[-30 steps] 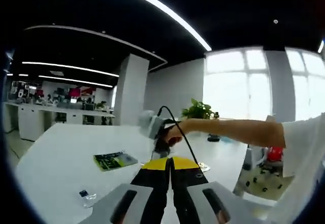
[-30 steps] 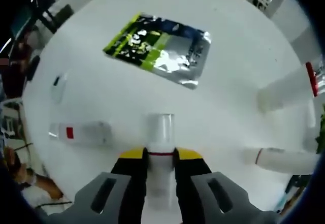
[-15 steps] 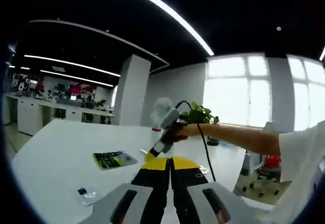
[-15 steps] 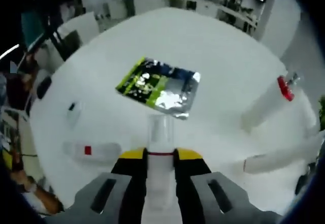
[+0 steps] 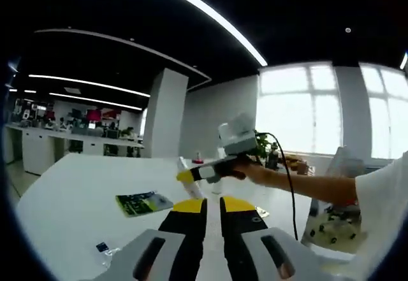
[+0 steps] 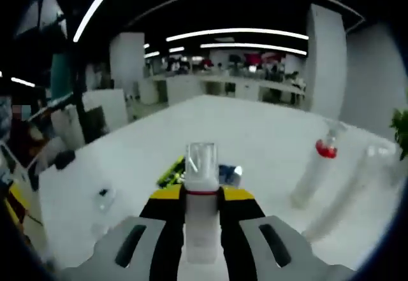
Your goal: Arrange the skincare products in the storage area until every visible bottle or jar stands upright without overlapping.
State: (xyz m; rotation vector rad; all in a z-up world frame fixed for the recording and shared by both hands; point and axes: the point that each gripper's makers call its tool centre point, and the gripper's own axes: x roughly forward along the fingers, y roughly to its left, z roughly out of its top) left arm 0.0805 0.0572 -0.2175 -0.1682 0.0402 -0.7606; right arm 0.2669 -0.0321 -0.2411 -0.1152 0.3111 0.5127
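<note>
While the right gripper (image 6: 202, 199) is clamped on a white bottle (image 6: 201, 192) lifted above the white table (image 6: 268, 134), the left gripper (image 5: 212, 206) is nearly closed and empty; next, I judge, standing it upright beside the red-capped bottle (image 6: 315, 166)

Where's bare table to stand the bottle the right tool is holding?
The right tool holds a white bottle. Bare table lies beyond the green packet, left of the red-capped bottle. More runs left of the packet, past the small sachet. The right edge is crowded: a clear bottle stands beside the red-capped one.
</note>
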